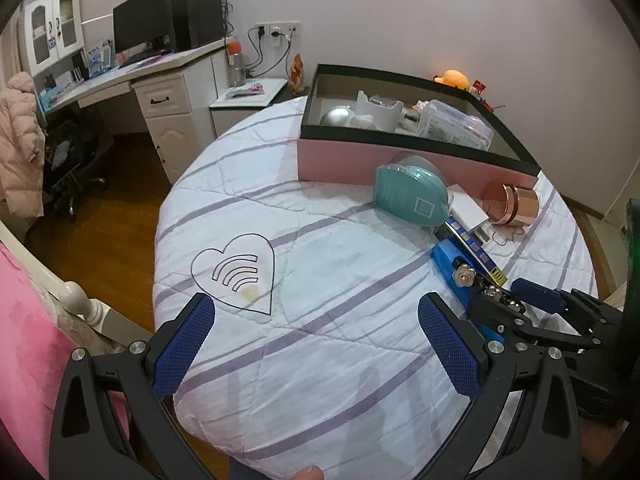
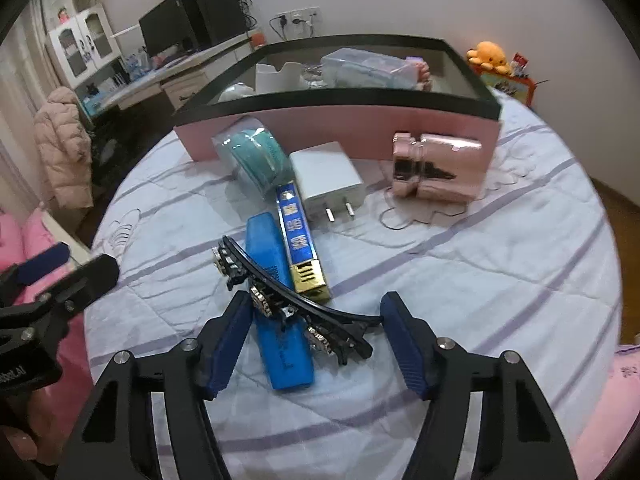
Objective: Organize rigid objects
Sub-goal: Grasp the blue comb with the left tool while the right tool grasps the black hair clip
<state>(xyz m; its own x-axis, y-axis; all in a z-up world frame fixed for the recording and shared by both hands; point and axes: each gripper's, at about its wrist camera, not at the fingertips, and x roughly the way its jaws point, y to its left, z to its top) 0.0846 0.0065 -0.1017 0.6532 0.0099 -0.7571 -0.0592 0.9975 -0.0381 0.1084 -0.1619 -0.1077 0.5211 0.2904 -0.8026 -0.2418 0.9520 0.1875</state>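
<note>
quilted striped bedspread, glossy curved hair clip

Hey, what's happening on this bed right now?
A person with a gripper in each hand is tidying small items on the bed into a pink box. The right gripper is open around a black hair clip lying across a blue case, not yet gripping. The left gripper hovers open and empty.
</note>
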